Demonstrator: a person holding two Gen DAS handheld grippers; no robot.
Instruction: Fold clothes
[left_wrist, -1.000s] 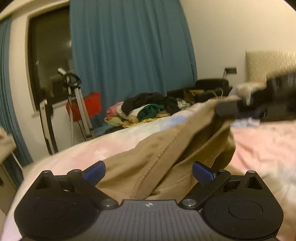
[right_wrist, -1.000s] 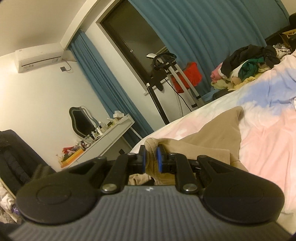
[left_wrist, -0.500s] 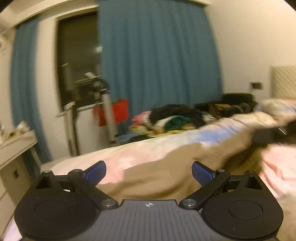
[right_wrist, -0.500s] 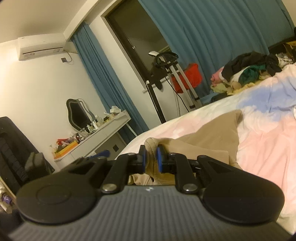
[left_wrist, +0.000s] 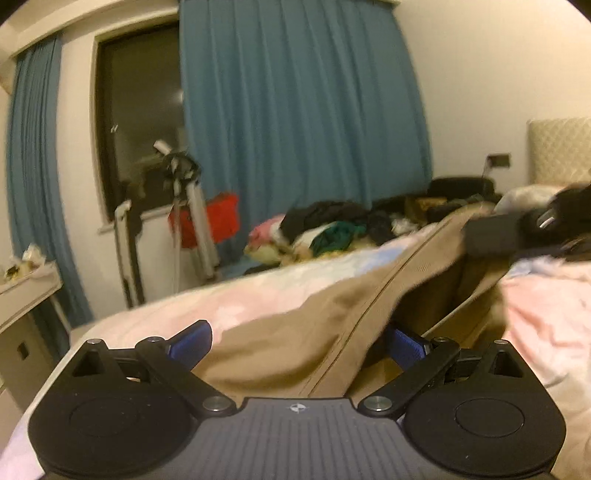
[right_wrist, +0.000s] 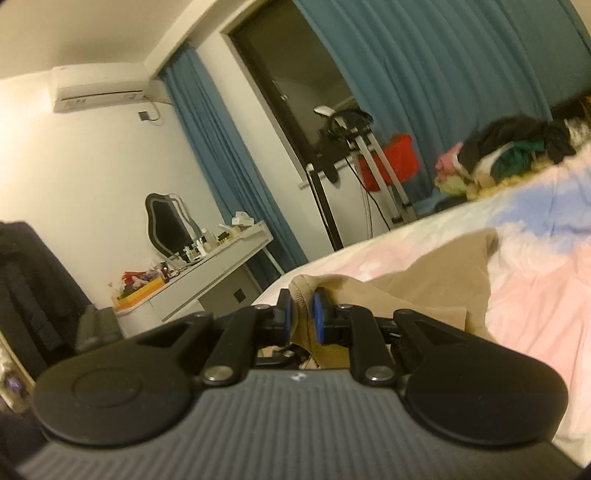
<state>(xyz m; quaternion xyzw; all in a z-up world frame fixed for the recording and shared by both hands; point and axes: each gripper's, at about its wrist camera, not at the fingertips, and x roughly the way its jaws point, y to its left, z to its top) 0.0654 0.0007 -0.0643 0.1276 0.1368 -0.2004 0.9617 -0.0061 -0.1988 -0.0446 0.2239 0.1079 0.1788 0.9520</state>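
Tan garment (left_wrist: 295, 343) sprawls across the pink bedspread (left_wrist: 546, 314) at lower centre; right gripper (right_wrist: 301, 314) pinches its hem, left gripper (left_wrist: 299, 339) gapes over a seam (apparently mid-fold). Next, it needs a second hold.

Left gripper (left_wrist: 297, 341): fingers spread wide apart, tan garment (left_wrist: 295, 332) lying between them. Right gripper (right_wrist: 302, 317): fingers closed together, clamping a fold of the garment, raised above the bed (right_wrist: 535, 288).

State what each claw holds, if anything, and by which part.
The right claw pinches the tan garment by a ribbed hem edge. The left claw is open, holding nothing.
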